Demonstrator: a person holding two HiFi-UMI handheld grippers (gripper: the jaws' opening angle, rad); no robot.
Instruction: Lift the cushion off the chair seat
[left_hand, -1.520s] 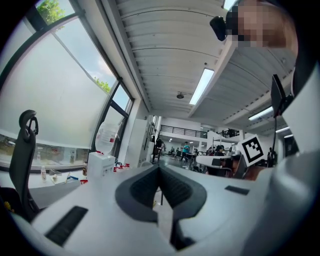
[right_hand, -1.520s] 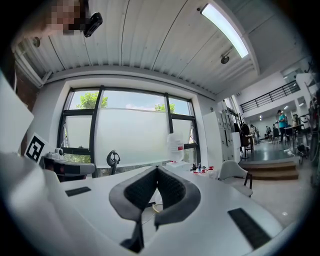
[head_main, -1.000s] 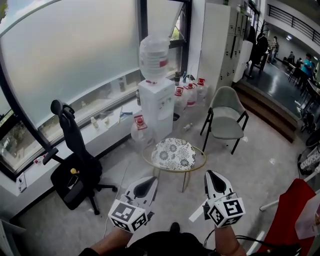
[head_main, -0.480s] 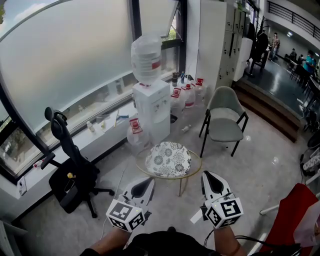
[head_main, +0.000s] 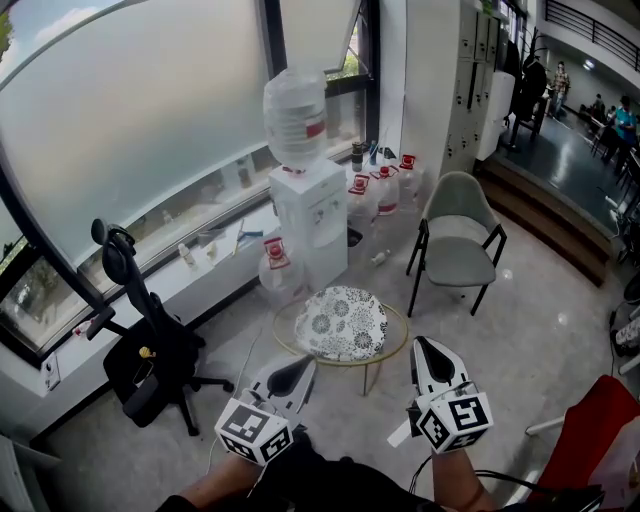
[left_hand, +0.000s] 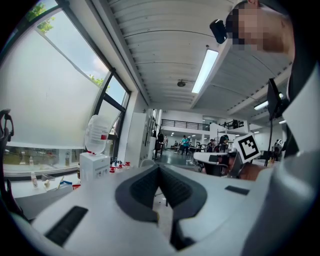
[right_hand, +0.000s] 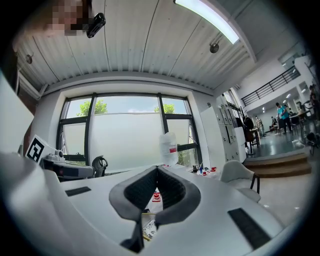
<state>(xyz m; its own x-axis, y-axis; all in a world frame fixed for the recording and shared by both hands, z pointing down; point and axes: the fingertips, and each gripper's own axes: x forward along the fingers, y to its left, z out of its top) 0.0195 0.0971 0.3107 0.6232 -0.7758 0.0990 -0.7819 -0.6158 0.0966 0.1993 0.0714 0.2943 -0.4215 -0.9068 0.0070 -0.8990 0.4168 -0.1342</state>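
Note:
A round black-and-white patterned cushion (head_main: 342, 322) lies flat on a small round gold-rimmed seat or table (head_main: 398, 340) in the middle of the floor. A grey-green chair (head_main: 456, 243) stands behind it to the right with a bare seat. My left gripper (head_main: 300, 366) is held low, just short of the cushion's near left edge, shut with nothing in it. My right gripper (head_main: 425, 346) hovers off the cushion's near right edge, also shut and empty. In the left gripper view the left gripper (left_hand: 159, 167) points level across the room. The right gripper (right_hand: 157, 168) points level toward the window.
A white water dispenser (head_main: 308, 215) with a big bottle stands behind the cushion, with several water bottles (head_main: 380, 187) on the floor beside it. A black office chair (head_main: 150, 345) is at the left by the window ledge. Something red (head_main: 590, 440) sits at the lower right.
The whole view has shifted as the person moved. Both grippers have come slightly nearer the cushion and stayed shut.

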